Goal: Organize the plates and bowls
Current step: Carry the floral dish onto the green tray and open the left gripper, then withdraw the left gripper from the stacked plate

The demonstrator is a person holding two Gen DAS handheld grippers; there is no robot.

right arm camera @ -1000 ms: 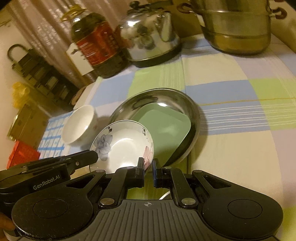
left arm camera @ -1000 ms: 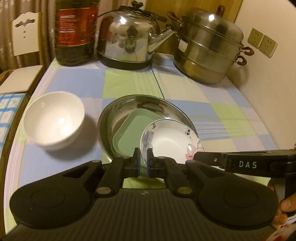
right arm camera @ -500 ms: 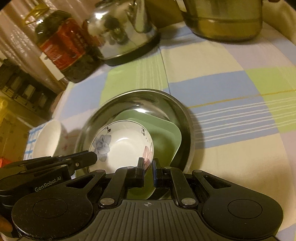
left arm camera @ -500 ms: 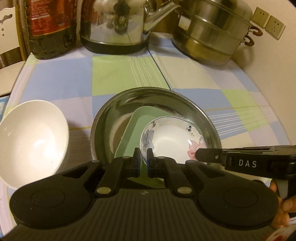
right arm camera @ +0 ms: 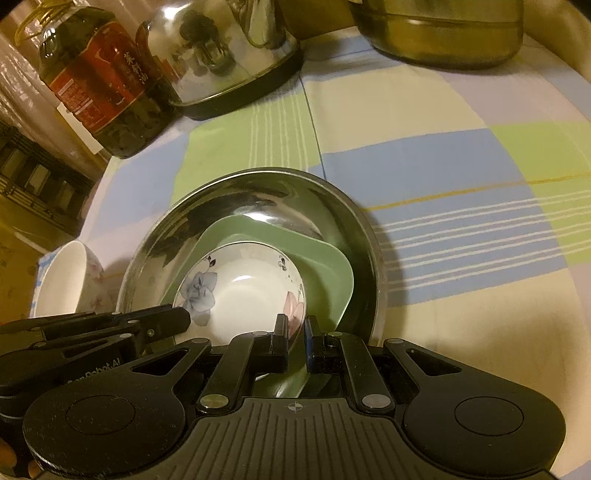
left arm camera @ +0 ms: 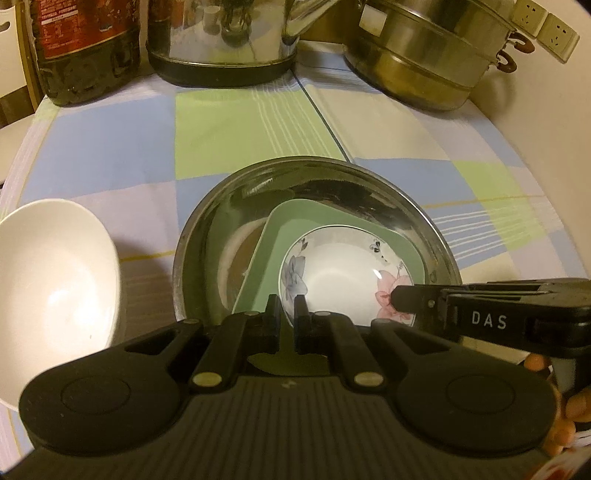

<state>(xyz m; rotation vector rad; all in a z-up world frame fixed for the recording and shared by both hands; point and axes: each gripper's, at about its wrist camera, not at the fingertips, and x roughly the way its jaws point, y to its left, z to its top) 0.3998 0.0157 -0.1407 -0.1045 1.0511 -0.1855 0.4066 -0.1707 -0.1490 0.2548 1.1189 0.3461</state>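
A white flowered bowl (left arm camera: 334,275) sits on a green square plate (left arm camera: 271,254) inside a round steel basin (left arm camera: 229,195). My left gripper (left arm camera: 285,308) is shut on the bowl's near left rim. My right gripper (right arm camera: 295,326) is shut on the bowl's right rim, by the pink flower. The bowl (right arm camera: 240,291), green plate (right arm camera: 325,269) and basin (right arm camera: 258,192) also show in the right wrist view. A plain white bowl (left arm camera: 51,277) stands on the cloth left of the basin; it also shows in the right wrist view (right arm camera: 62,280).
A dark oil bottle (left arm camera: 85,48), a steel kettle (left arm camera: 221,40) and a stacked steamer pot (left arm camera: 432,51) line the back of the checked tablecloth (left arm camera: 110,147). A wall with sockets (left arm camera: 546,26) runs along the right. The table's edge is at the left.
Both grippers have moved forward and down with the flowered bowl, which now sits deeper in the basin on the green plate. The grip on it is unchanged.
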